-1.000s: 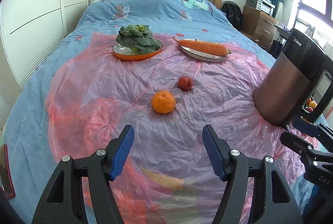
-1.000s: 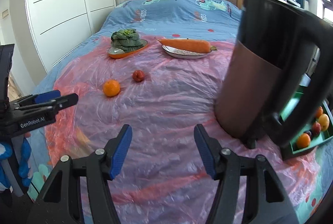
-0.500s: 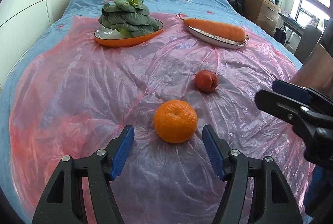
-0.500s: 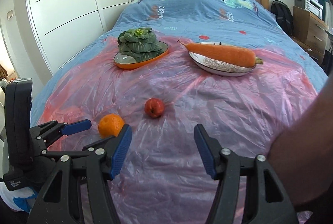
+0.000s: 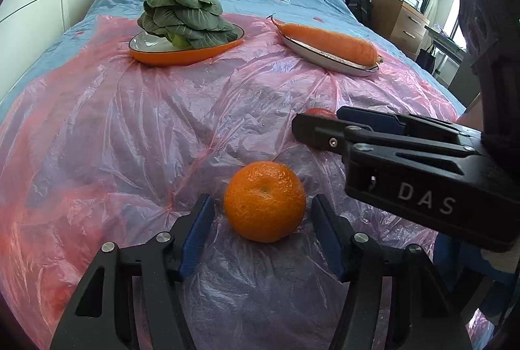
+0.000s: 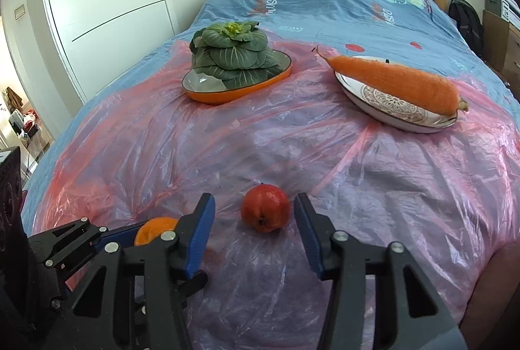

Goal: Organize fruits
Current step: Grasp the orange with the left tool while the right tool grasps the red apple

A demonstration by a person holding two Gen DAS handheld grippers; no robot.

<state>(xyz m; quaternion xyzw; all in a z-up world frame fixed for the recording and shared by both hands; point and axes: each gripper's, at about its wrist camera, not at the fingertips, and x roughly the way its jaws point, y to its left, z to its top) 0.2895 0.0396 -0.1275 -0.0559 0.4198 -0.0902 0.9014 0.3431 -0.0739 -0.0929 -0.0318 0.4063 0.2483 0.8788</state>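
Both grippers are down at the near end of the bed (image 6: pixel 325 8), one fruit apiece, which looks like a paired pickup.

Left gripper (image 5: pixel 262 231): jaws closing, spread to either side of the orange (image 5: pixel 265 201). The pads have not yet met the peel; a thin gap shows on each side. The orange sits on the plastic sheet (image 5: pixel 130 129), between the blue pads.

Right gripper (image 6: pixel 254 228): jaws closing, astride the red fruit (image 6: pixel 265 212), with clear gaps to both pads. In the left view this gripper crosses in from the right, hiding most of the red fruit.

Placement: the two fruits lie loose on the sheet, near each other, well apart from the dishes at the far end. Greens (image 6: pixel 230 54) fill an orange oval dish (image 6: pixel 208 96); a carrot (image 6: pixel 393 83) lies across a patterned white plate (image 6: pixel 399 112). Vegetables are plated, fruit is not, so the fruit is likely what remains to sort.

Materials:
- Sheet: thin pink film, crinkled, glossy, over a soft blue quilt. It will likely give and slide under pressure.
- Orange: round, pebbled, firm.
- Red fruit: smaller, smooth, shiny, with a calyx end facing near.
- Pads: blue, flat, rubbery-looking.
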